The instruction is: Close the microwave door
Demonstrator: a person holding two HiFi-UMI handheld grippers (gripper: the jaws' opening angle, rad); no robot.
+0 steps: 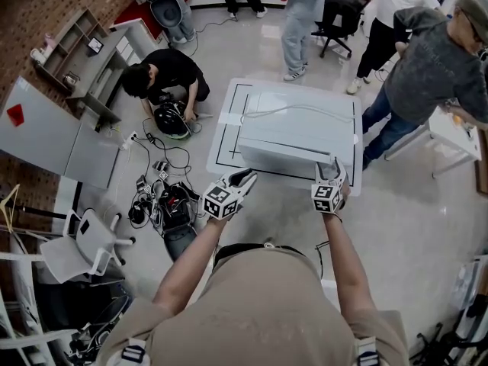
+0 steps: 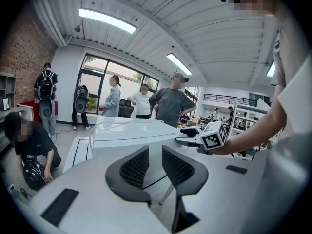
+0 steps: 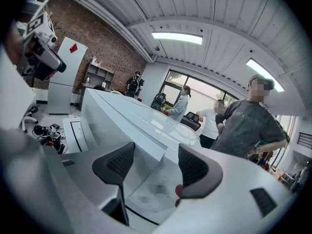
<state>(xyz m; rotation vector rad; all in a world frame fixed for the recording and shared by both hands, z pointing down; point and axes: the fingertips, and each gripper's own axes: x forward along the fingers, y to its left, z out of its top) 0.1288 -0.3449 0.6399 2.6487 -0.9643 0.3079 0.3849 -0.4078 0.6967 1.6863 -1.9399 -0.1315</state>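
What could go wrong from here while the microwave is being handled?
The right tongs stand open close to the microwave's front corner; a careless push might snag there or slide it on the table. Cables and a crouching person are beside the table; a sideways step might trip.

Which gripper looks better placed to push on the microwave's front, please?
Likely the right. The right gripper sits at the microwave's front corner, its edge between open jaws; the left gripper, open and empty, hangs short of the front.
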